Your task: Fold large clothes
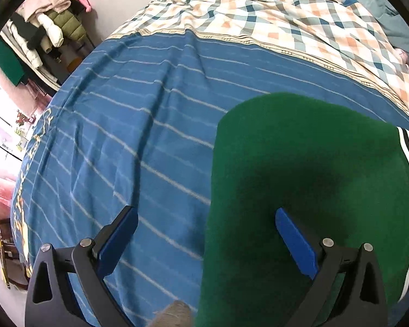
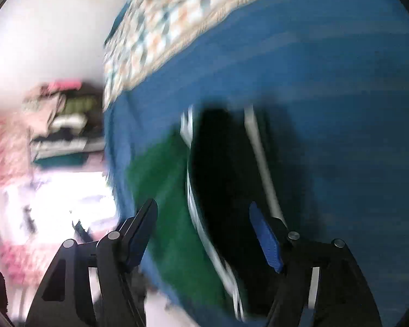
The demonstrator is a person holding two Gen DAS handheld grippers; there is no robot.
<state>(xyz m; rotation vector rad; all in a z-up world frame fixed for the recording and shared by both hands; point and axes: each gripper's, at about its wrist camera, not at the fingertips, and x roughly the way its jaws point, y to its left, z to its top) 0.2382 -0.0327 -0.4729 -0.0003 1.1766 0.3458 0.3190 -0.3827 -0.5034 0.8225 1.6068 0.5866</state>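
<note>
Right wrist view smeared; green garment point(image 1: 313, 190) cut off below.

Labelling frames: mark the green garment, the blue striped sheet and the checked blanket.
green garment point(image 1: 300, 163), left wrist view, plain middle of the cloth.
blue striped sheet point(image 1: 139, 114), left wrist view, bare stretch left of the garment.
checked blanket point(image 1: 300, 24), left wrist view, rumpled top.

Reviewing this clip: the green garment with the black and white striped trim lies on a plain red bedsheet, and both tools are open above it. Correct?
Not quite. The bedsheet is blue with thin pale stripes, not plain red, as the left wrist view shows. The rest holds: the green garment with black and white striped trim lies on it, and the left tool and right tool are both open above it.
</note>
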